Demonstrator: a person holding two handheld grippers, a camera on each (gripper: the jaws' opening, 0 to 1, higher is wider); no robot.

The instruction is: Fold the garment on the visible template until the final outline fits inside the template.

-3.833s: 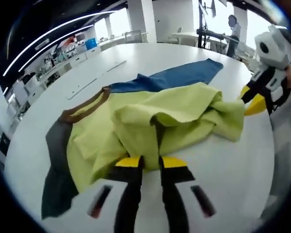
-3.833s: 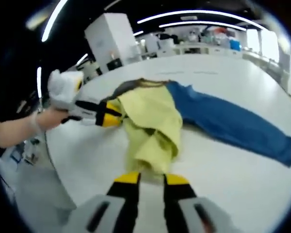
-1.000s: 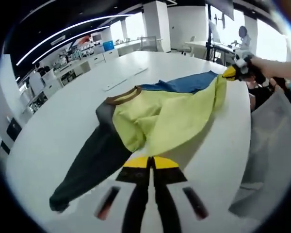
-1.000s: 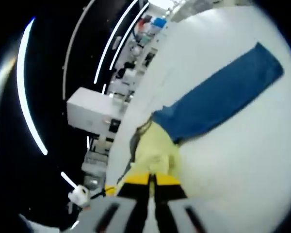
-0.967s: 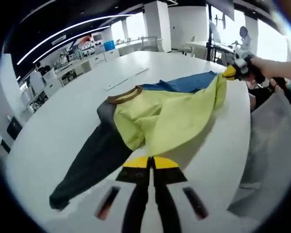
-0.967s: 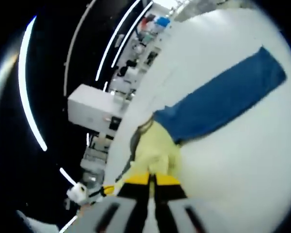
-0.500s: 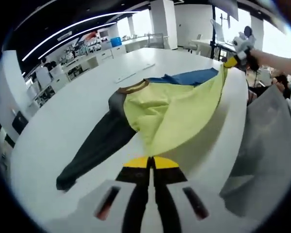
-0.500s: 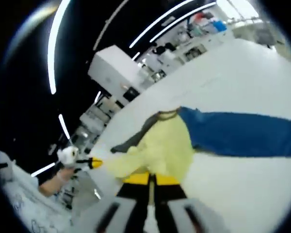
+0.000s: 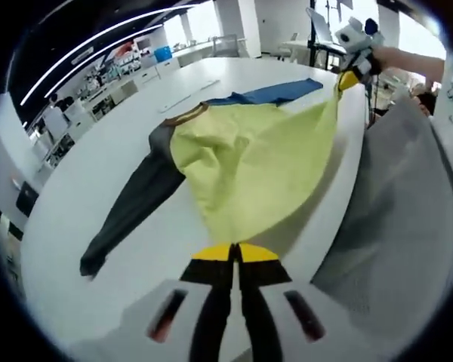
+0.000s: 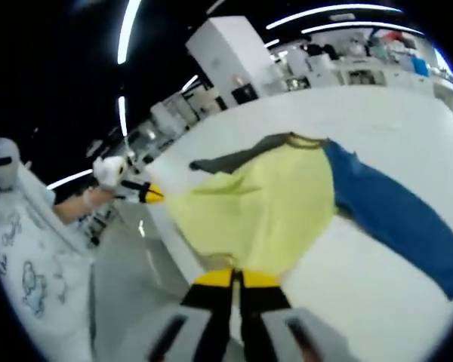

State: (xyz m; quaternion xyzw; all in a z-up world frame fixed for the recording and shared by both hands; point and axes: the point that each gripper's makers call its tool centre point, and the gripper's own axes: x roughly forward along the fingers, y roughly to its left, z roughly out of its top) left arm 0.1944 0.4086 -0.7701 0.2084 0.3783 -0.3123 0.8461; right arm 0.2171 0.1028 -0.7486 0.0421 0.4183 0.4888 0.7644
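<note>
Holding the yellow hem, the left gripper point(image 9: 232, 254) had its fingers squeezed together on the shirt point(image 9: 249, 162). In the left gripper view the yellow body of the shirt stretched away from those fingers, lifted a little over the edge of the tabletop point(image 9: 98, 158). Past the yellow part, a dark gray sleeve point(image 9: 128, 211) lay flat on the tabletop and pointed off to one side. A brown collar point(image 9: 185, 115) sat at the far end of the yellow part. Beyond it a blue sleeve point(image 9: 275, 92) lay flat too. Far off, the right gripper point(image 9: 347, 78) pinched the other corner of the hem, with a hand point(image 9: 377, 54) behind it.

In the right gripper view, the right gripper point(image 10: 236, 278) also had its fingers shut tight on the yellow hem of the shirt point(image 10: 264, 204). The yellow cloth spread out from there. The blue sleeve point(image 10: 396, 219) ran across the tabletop point(image 10: 392, 121), and the gray sleeve point(image 10: 230, 160) lay past the yellow part. The left gripper point(image 10: 152, 194) held the far corner, off the tabletop's edge.
</note>
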